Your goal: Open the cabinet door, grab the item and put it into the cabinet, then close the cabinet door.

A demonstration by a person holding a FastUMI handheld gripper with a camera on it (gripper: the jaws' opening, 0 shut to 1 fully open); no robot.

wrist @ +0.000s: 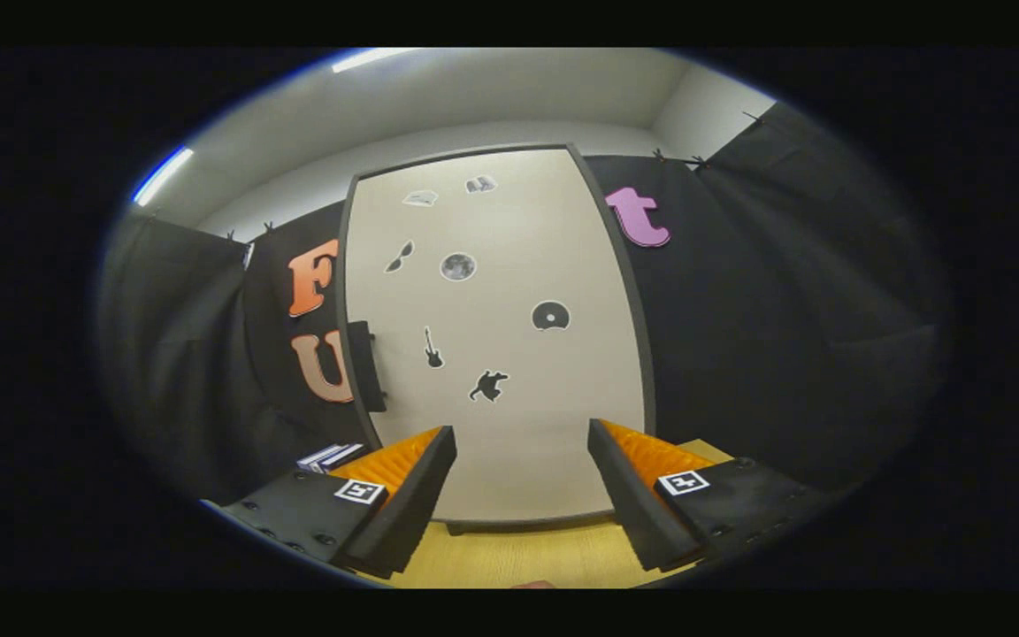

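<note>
Two fingers of my gripper (521,482) stand spread wide apart with nothing between them, pointing straight at the cabinet door (509,389) just ahead. In the gripper view the door is shut, flat against the cabinet front, pale with a dark frame and dotted with small black stickers (550,315). Its dark handle (366,365) sits on the door's edge, off beyond my finger on that side, well apart from both tips. Below the door runs the wooden tabletop (509,557) that the cabinet stands on. Beside the cabinet's foot, past the same finger, I see the edge of what looks like a small stack of books or boxes (330,456); I judge this may be the item to stow, though I cannot tell for sure. A shut door fits two stages: either it waits to be opened with the item outside, or something already lies inside and the door is closed on it. The inside is hidden, so I cannot settle which.
</note>
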